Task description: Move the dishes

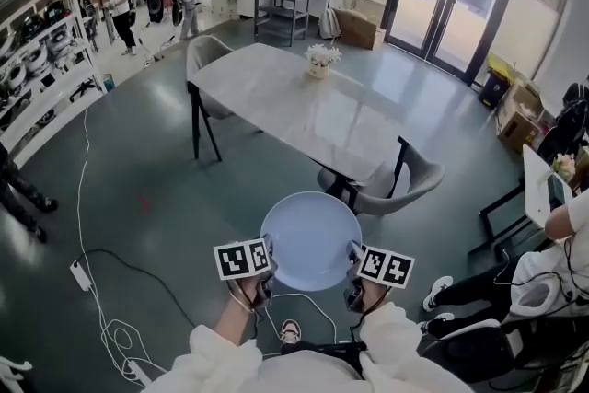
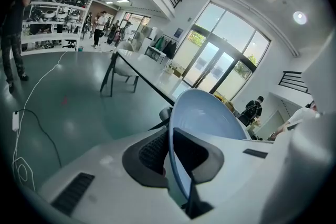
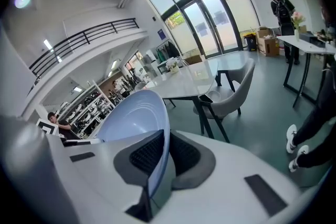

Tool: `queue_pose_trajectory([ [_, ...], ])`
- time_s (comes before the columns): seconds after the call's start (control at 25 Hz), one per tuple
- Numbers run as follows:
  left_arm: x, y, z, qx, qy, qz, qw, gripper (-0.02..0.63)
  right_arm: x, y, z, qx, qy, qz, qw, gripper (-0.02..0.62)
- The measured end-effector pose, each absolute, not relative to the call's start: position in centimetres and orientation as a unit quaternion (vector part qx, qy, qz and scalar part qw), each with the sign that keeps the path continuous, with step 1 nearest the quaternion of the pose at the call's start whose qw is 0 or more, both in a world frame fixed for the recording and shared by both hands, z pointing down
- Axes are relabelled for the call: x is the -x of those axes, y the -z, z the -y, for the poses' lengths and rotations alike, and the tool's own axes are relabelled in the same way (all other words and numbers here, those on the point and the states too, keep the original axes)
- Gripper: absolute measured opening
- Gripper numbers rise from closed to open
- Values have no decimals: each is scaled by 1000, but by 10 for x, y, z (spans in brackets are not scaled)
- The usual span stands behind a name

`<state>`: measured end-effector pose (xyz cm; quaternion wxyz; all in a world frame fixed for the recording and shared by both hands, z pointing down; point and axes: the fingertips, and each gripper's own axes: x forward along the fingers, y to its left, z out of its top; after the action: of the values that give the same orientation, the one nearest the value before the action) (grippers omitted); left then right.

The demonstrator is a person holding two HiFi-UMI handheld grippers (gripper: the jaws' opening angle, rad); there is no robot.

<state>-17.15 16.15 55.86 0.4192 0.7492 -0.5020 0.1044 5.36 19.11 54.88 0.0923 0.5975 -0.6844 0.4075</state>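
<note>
**Pale blue plate (image 1: 310, 239) held in the air by both grippers, short of the table (image 1: 304, 106).**

Head view: the plate is gripped at its left rim by the left gripper (image 1: 268, 269) and at its right rim by the right gripper (image 1: 352, 267). It is held above the dark green floor (image 1: 166, 198), near a grey chair (image 1: 391, 184) drawn up to the table, on which a small flower pot (image 1: 319, 62) is noted. Left gripper view: the jaws are clenched on the plate's rim, with the dark ribbed pads (image 2: 152, 152) pressed against both faces. Right gripper view: the jaws are likewise clamped on the opposite rim, with the edge seated between them.
</note>
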Motion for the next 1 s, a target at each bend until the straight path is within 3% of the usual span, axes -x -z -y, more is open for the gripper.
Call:
queue_pose_trajectory([
  [1.0,116,-580,-55,-744,-147,492,428,26,-109,-579,-88,-597,-443,663,89,86],
])
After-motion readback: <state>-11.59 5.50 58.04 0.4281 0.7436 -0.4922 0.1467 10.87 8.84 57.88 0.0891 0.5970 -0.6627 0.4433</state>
